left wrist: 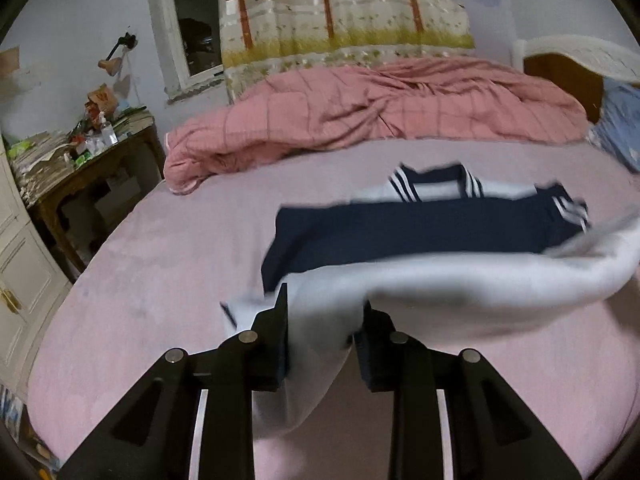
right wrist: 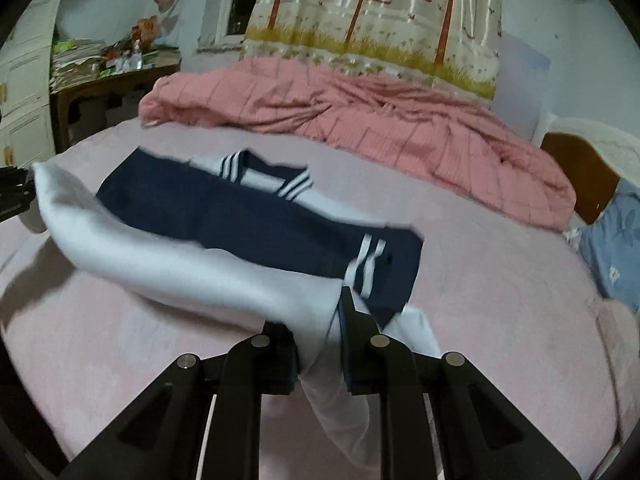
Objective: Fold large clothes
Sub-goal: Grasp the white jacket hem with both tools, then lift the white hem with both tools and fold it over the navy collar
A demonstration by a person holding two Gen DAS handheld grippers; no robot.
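A white and navy garment [left wrist: 420,236] with striped collar and cuffs lies partly on the pink bed sheet [left wrist: 160,264]. Its near white edge is lifted off the bed in a sagging fold. My left gripper [left wrist: 324,312] is shut on the left end of that white edge. My right gripper [right wrist: 320,320] is shut on the right end of the garment [right wrist: 240,220], white cloth bunched between its jaws and hanging below them. The navy part and the collar still rest flat on the bed. The left gripper [right wrist: 12,192] shows at the far left of the right wrist view.
A crumpled pink quilt [left wrist: 380,108] lies along the far side of the bed under a tree-print curtain [left wrist: 344,8]. A cluttered wooden side table [left wrist: 80,160] stands at the left. A blue pillow [right wrist: 616,248] and the wooden headboard [right wrist: 580,176] are at the right.
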